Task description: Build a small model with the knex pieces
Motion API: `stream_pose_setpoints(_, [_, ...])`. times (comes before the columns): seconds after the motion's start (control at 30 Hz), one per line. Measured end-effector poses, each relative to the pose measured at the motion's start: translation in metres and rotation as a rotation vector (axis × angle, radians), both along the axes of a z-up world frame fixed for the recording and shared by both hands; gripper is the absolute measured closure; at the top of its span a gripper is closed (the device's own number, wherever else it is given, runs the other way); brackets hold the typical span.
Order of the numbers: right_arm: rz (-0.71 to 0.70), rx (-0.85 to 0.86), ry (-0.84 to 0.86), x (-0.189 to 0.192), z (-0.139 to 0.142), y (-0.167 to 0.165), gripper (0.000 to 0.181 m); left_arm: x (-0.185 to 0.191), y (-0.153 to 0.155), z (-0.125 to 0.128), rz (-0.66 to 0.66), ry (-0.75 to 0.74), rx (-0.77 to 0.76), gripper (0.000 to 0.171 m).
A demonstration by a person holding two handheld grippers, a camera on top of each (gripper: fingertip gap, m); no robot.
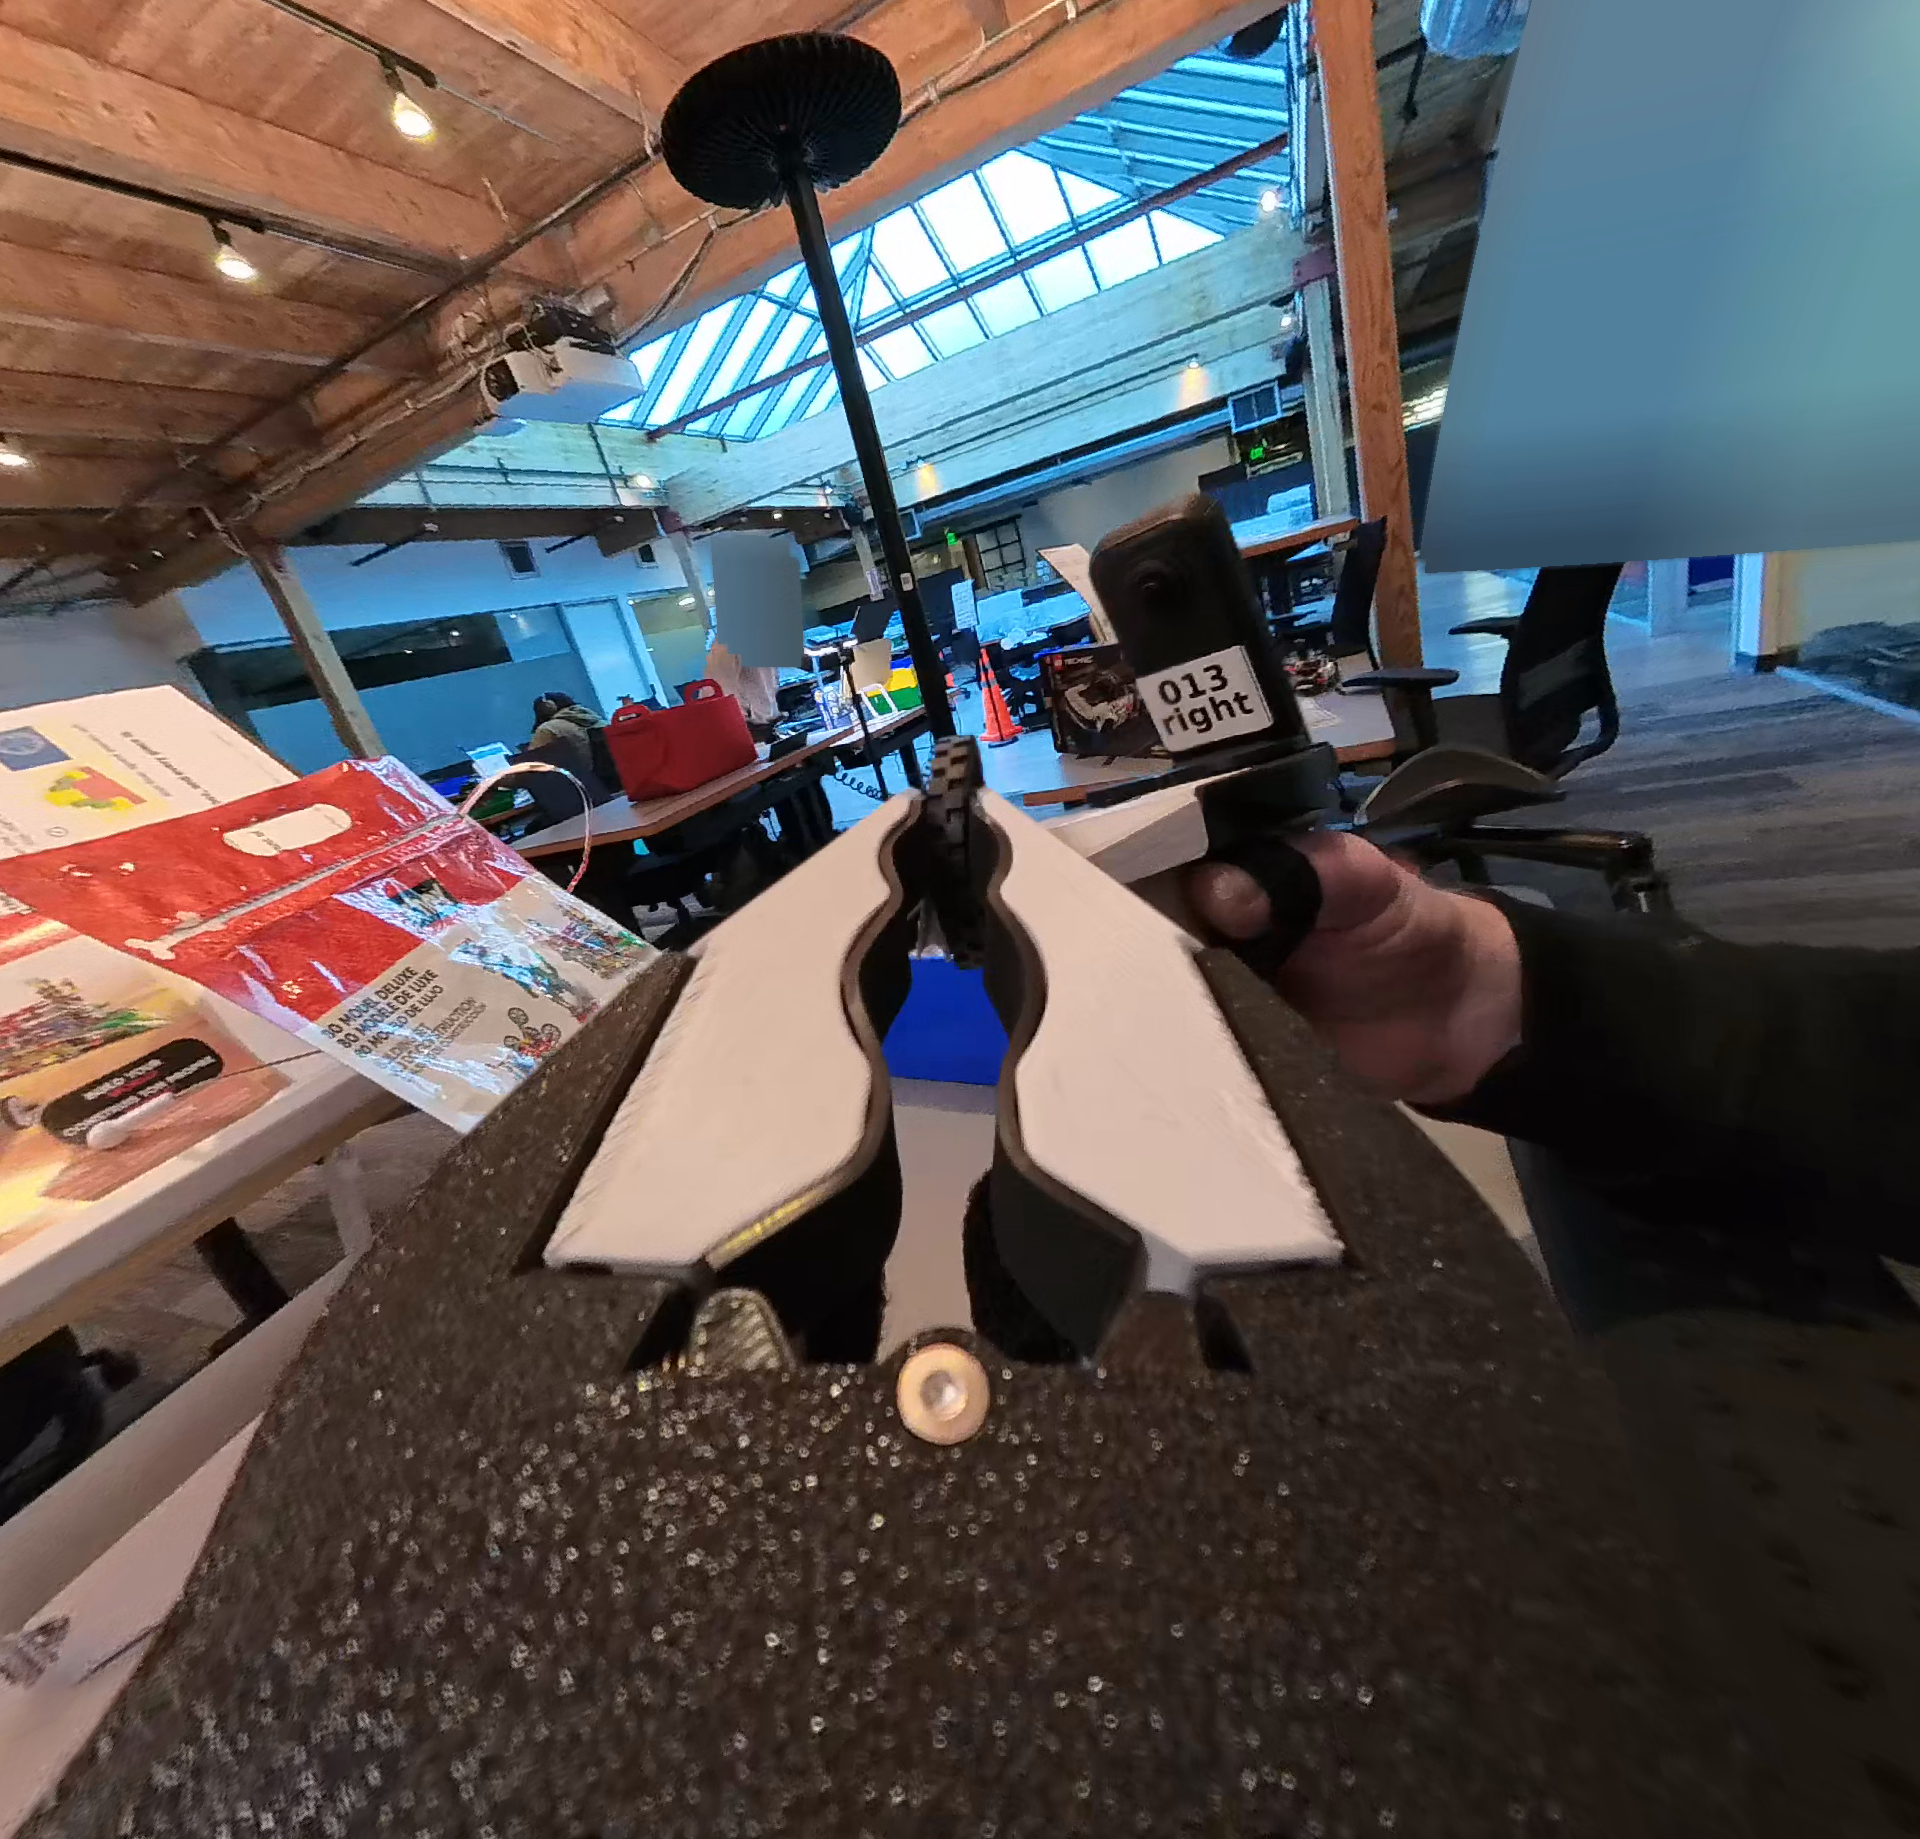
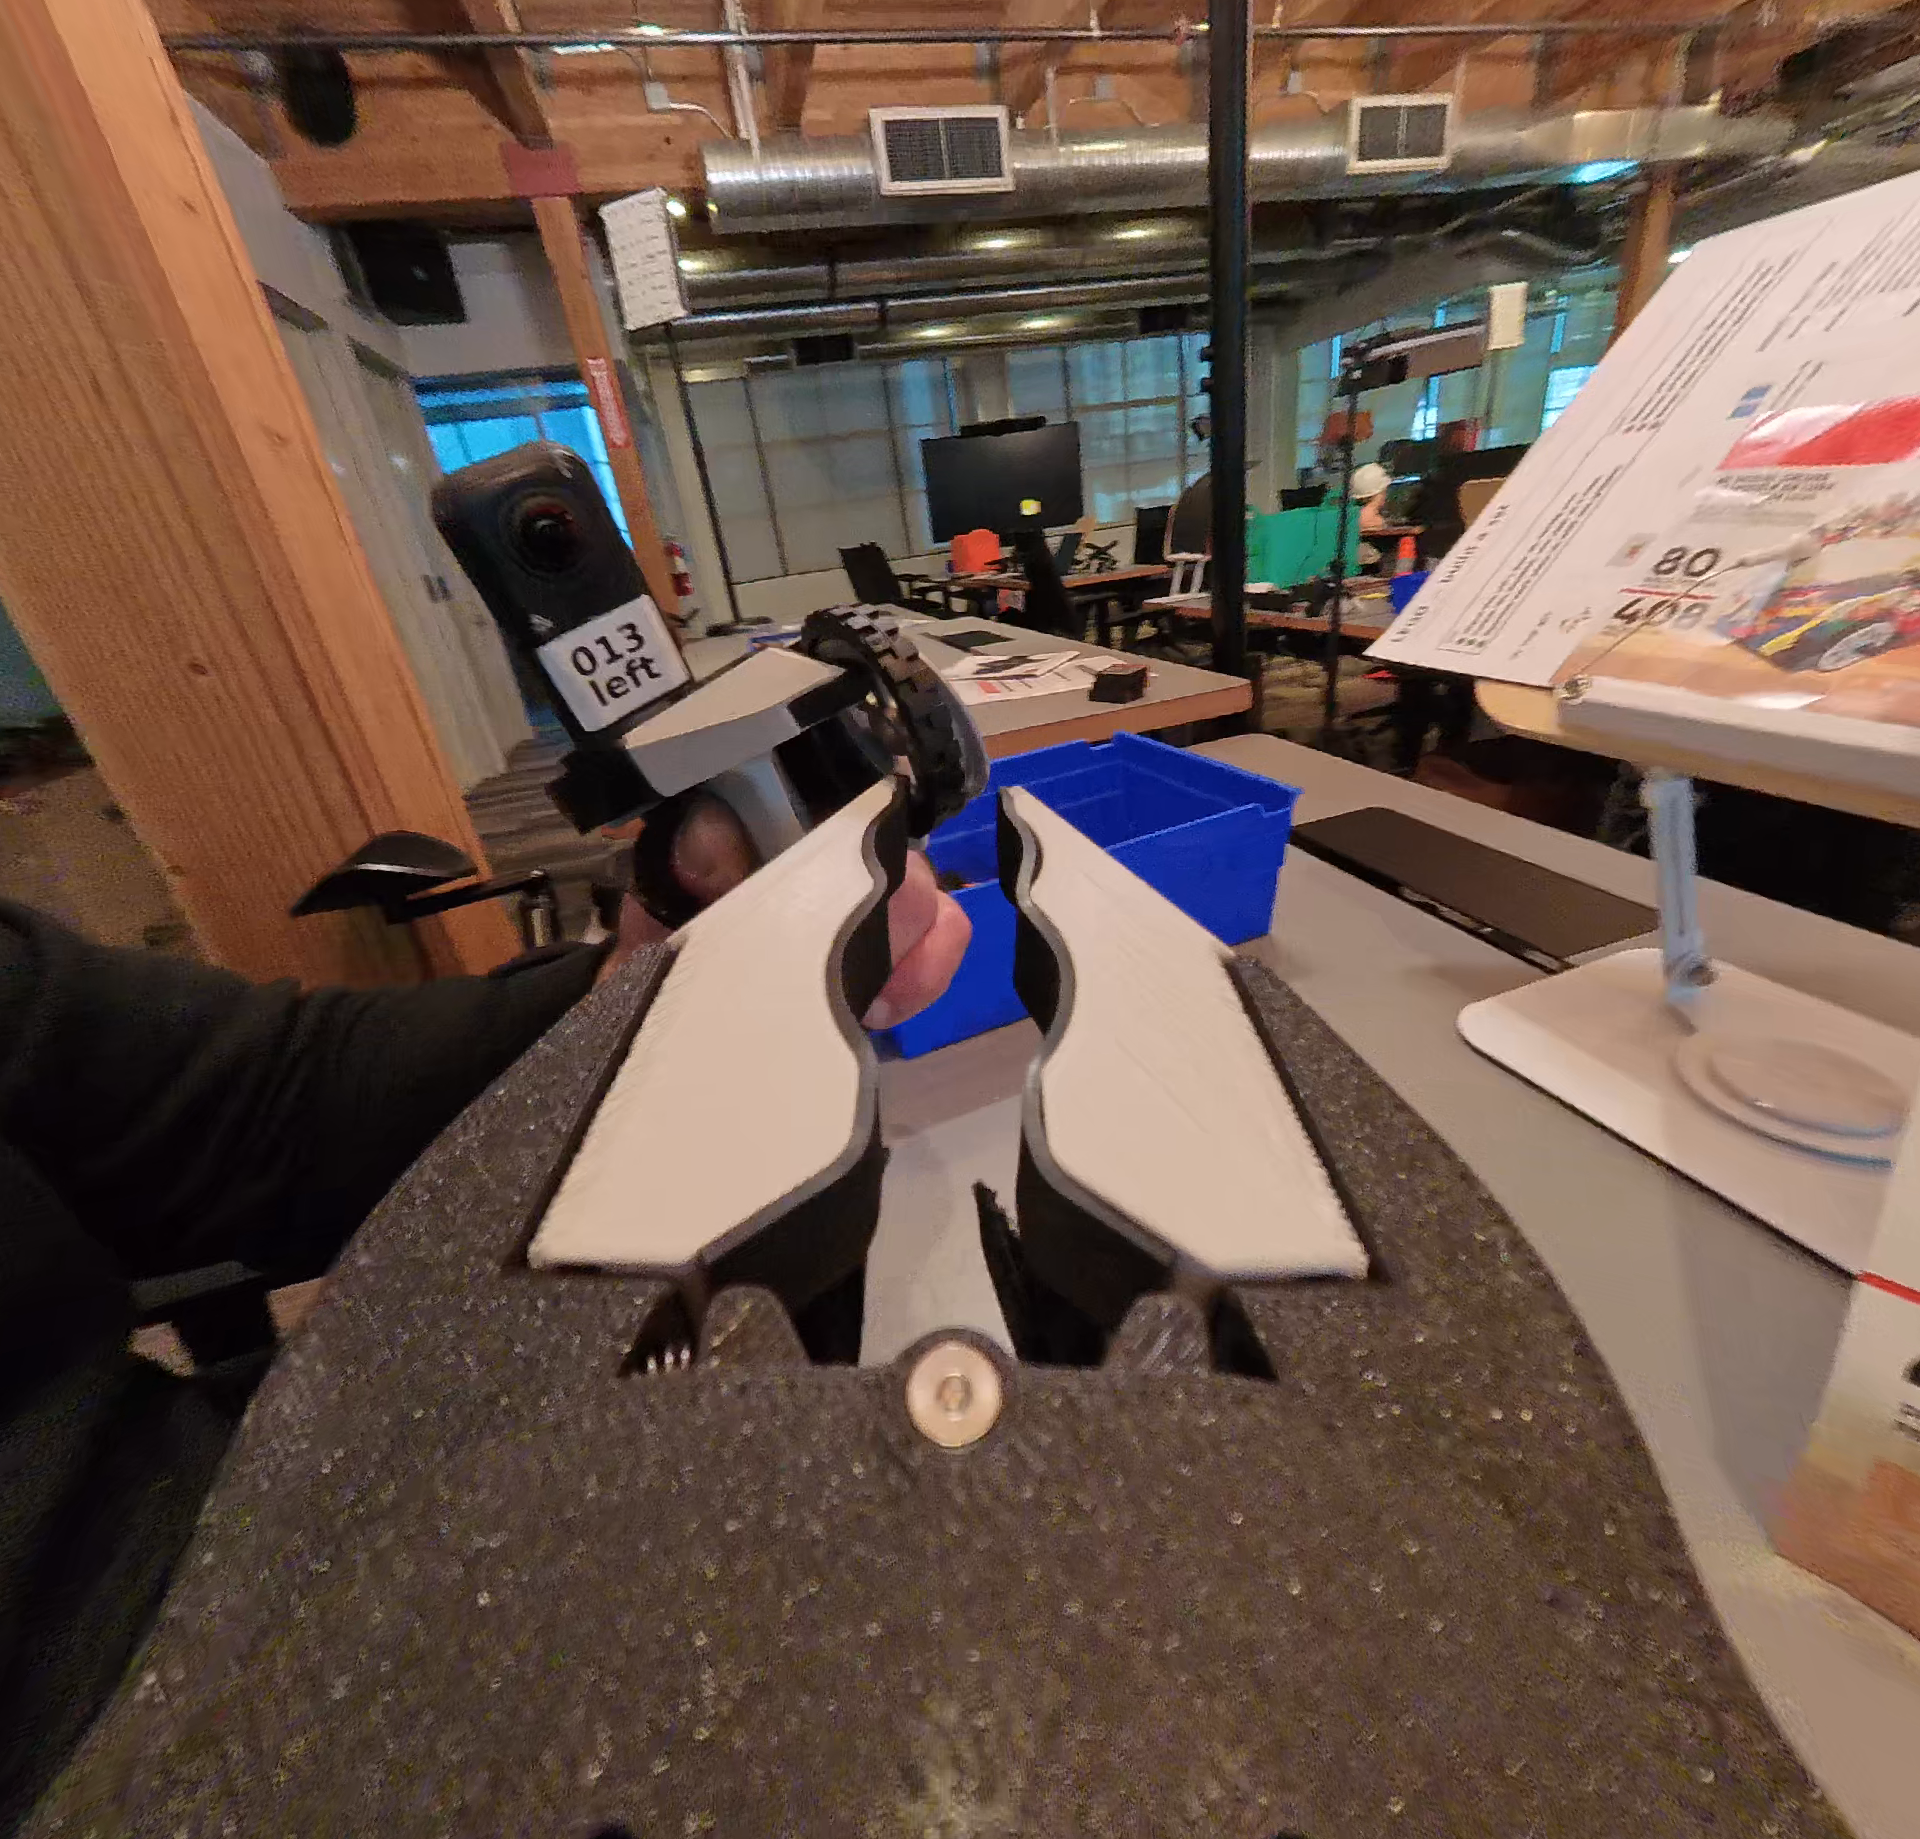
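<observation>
Left gripper point(image 1: 951, 823): fingers closed on a small black toothed wheel point(image 1: 954, 802), held edge-on at the tips, 12 o'clock in the left wrist view. Right gripper point(image 2: 948, 802): tips slightly apart, gripping nothing, the wheel point(image 2: 904, 709) just off its left tip at 11 o'clock. Blue bin point(image 2: 1143, 833) on the grey table point(image 2: 1455, 1218) beyond; instruction booklet on stand point(image 2: 1714, 501) at 2 o'clock.

A grey table point(image 2: 1455, 1051) carries a blue bin point(image 2: 1132, 844) and white stand point(image 2: 1621, 1072).
</observation>
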State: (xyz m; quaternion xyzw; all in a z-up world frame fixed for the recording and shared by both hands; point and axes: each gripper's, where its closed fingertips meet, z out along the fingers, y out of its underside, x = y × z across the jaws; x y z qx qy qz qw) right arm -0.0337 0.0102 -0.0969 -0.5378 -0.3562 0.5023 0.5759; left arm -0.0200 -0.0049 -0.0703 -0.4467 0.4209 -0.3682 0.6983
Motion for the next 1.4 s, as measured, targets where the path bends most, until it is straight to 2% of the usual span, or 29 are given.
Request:
stream_pose_setpoints(0.2, [0.048, 0.015, 0.023, 0.001, 0.003, -0.005, 0.176, 0.001, -0.005, 0.007, -0.125, -0.096, -0.149, 0.169])
stream_pose_setpoints(0.5, [0.06, 0.102, 0.005, 0.002, 0.009, -0.013, 0.177, -0.001, -0.017, 0.016, -0.346, -0.205, -0.338, 0.169])
stream_pose_setpoints(0.57, [0.038, 0.129, -0.012, 0.003, 0.008, -0.013, 0.176, 0.001, -0.02, 0.012, -0.378, -0.164, -0.336, 0.167])
stream_pose_setpoints(0.67, [-0.048, 0.126, -0.068, 0.005, -0.001, -0.001, 0.176, 0.001, -0.008, -0.003, -0.221, -0.022, -0.175, 0.163])
stream_pose_setpoints(0.73, [-0.121, 0.152, -0.125, 0.007, -0.006, 0.008, 0.176, 0.002, -0.008, -0.01, -0.186, 0.049, -0.124, 0.148])
stream_pose_setpoints(0.77, [-0.146, 0.167, -0.14, 0.009, -0.006, 0.01, 0.177, 0.003, -0.003, -0.016, -0.137, 0.1, -0.09, 0.149])
stream_pose_setpoints(0.9, [-0.207, 0.211, -0.196, 0.007, -0.01, 0.012, 0.177, 0.002, 0.003, -0.02, -0.069, 0.147, -0.035, 0.161])
stream_pose_setpoints(1.07, [-0.415, 0.338, -0.352, 0.011, -0.018, 0.028, 0.177, 0.006, 0.015, -0.036, 0.04, 0.251, 0.02, 0.147])
stream_pose_setpoints(1.13, [-0.487, 0.412, -0.413, 0.011, -0.018, 0.03, 0.177, 0.006, 0.02, -0.038, 0.089, 0.269, 0.065, 0.149])
stream_pose_setpoints(1.23, [-0.532, 0.469, -0.461, 0.008, -0.019, 0.03, 0.177, 0.005, 0.021, -0.038, 0.081, 0.272, 0.061, 0.152])
stream_pose_setpoints(1.3, [-0.551, 0.505, -0.501, 0.007, -0.021, 0.03, 0.177, 0.003, 0.024, -0.039, 0.087, 0.271, 0.052, 0.16])
stream_pose_setpoints(1.4, [-0.522, 0.521, -0.501, 0.004, -0.021, 0.024, 0.177, 0.0, 0.019, -0.037, 0.044, 0.281, 0.054, 0.163])
